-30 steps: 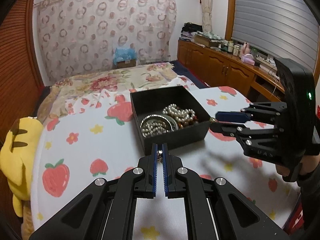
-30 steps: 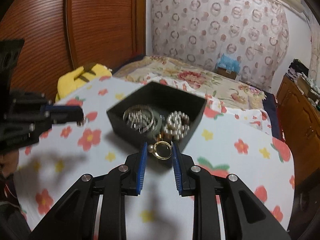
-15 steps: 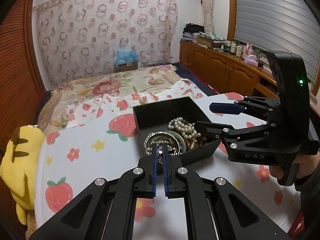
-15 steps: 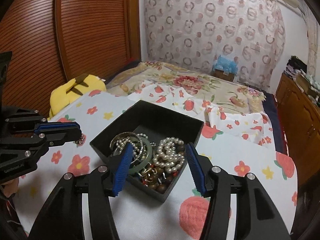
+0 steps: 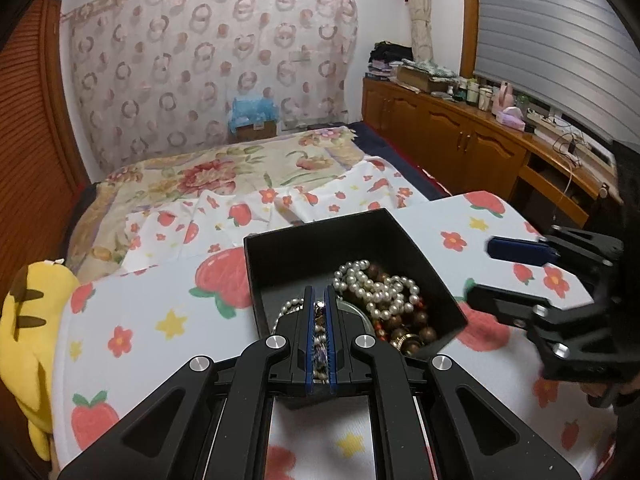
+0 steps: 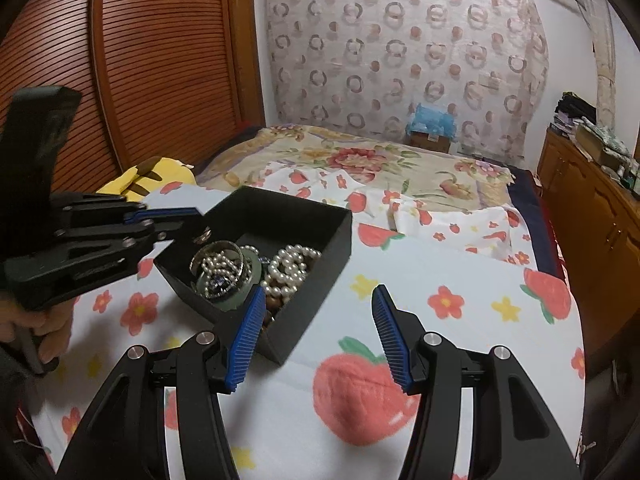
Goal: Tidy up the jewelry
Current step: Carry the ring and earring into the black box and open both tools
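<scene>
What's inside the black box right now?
Box: pearls, brown beads, a bangle. What lies beneath the pile is hidden.

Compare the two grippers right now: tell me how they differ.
The left gripper has its jaws nearly shut on a small jewelry piece; the right gripper is wide open and empty. The left reaches over the black box; the right sits off its near corner. Both have blue-padded black fingers.
</scene>
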`<state>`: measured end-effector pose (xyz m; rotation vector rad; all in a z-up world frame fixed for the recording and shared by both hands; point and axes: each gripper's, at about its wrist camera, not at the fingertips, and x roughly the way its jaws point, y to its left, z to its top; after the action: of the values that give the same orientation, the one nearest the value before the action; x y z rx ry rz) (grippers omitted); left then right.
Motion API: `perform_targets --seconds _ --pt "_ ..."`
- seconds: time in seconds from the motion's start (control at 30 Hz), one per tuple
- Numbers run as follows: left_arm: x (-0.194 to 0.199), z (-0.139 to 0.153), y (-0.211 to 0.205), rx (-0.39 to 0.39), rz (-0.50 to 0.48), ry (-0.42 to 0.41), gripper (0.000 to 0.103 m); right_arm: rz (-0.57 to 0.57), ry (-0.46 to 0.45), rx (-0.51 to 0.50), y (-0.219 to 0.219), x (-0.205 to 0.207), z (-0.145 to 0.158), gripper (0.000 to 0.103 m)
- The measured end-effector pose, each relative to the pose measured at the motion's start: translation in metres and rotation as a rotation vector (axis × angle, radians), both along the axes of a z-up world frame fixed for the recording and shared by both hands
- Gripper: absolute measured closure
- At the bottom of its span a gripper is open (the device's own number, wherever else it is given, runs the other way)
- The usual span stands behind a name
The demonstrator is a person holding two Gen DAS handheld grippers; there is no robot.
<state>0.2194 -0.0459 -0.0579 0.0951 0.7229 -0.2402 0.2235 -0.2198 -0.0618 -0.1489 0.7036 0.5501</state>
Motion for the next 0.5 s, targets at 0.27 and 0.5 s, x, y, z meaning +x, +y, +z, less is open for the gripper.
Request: perform_targets --seconds 0.27,0.5 --pt "0.022 0.004 0.002 0.001 0.059 0.007 0.099 -0.002 0.006 0.011 -0.010 -0.010 -0.003 0.045" --pt "0.025 0.013 0.002 -0.005 0.063 -0.006 0.099 0.003 -0.001 0.019 -0.012 -0.019 -0.002 0.045"
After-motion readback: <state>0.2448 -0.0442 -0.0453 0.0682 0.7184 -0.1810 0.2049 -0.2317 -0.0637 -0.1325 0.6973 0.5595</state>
